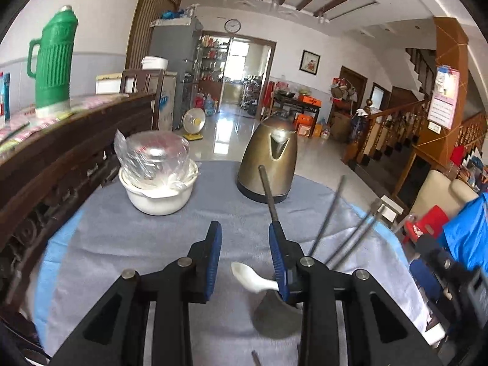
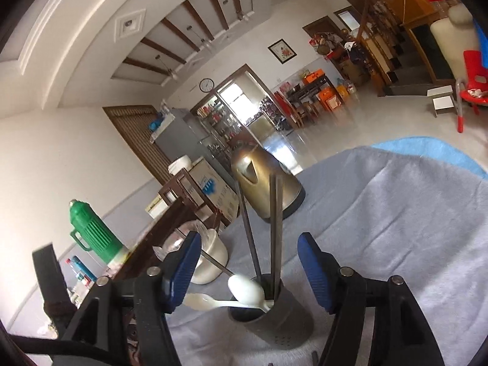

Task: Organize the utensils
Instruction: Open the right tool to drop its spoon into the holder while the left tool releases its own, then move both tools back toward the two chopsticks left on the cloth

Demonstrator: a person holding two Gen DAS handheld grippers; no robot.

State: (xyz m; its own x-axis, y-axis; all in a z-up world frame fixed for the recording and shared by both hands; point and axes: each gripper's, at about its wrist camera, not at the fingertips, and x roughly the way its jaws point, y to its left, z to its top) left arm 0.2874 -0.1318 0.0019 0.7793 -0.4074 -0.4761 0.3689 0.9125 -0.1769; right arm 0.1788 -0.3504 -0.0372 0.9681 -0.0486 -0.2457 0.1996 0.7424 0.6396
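Utensils are being gathered into the grey holder (image 2: pixel 271 317); both jaws are standing open, empty; the white spoon (image 2: pixel 245 288) is needing seating.

Both wrist views low, close over table; share kettle (image 1: pixel 267 164), holder (image 2: pixel 274 314).
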